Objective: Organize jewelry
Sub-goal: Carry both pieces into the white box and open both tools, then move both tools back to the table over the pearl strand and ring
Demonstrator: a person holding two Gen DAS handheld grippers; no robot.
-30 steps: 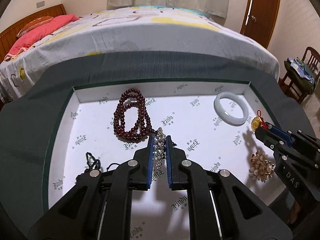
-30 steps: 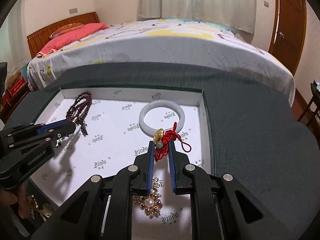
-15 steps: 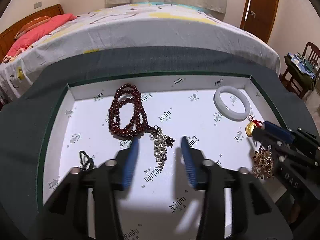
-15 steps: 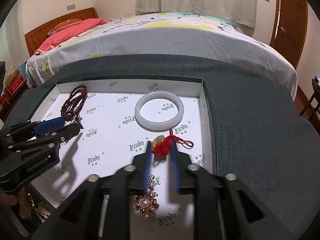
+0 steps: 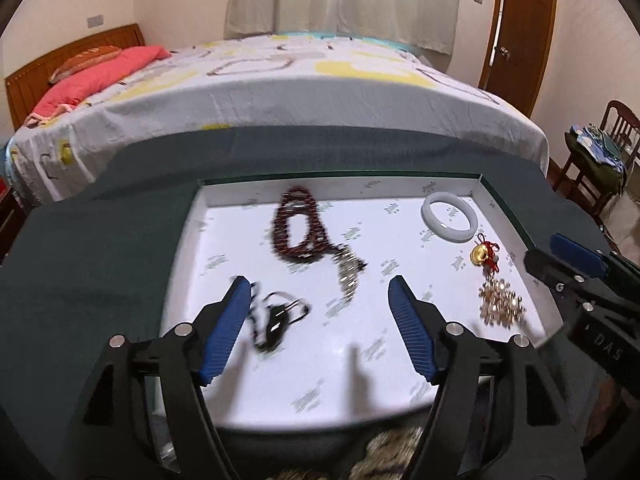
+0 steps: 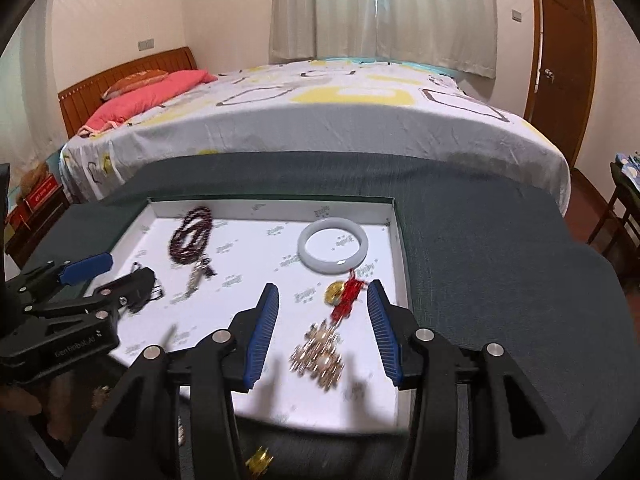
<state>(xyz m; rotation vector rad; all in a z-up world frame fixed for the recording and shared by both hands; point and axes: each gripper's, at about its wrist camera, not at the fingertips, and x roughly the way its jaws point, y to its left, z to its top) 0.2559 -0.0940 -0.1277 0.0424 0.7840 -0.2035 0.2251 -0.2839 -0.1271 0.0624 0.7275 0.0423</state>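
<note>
A shallow white tray (image 5: 224,216) (image 6: 394,240) lies on a dark green cloth. In it lie dark red beads (image 5: 298,226) (image 6: 191,232), a silver chain (image 5: 349,270) (image 6: 197,276), a black cord piece (image 5: 276,318), a white bangle (image 5: 450,217) (image 6: 333,249), a gold charm on red cord (image 5: 482,254) (image 6: 340,294) and a gold brooch (image 5: 500,302) (image 6: 320,354). My left gripper (image 5: 318,296) is open and empty, above the tray's near side. My right gripper (image 6: 322,300) is open and empty, above the charm and brooch.
A bed (image 5: 280,92) with a patterned sheet stands behind the table. A wooden door (image 5: 516,28) and a chair with clothes (image 5: 596,160) are at the right. A small gold item (image 6: 259,460) lies on the cloth in front of the tray.
Both grippers have opened wide and drawn back and up. The left let go of the silver chain and the right let go of the red-cord charm; both now lie in the tray.
</note>
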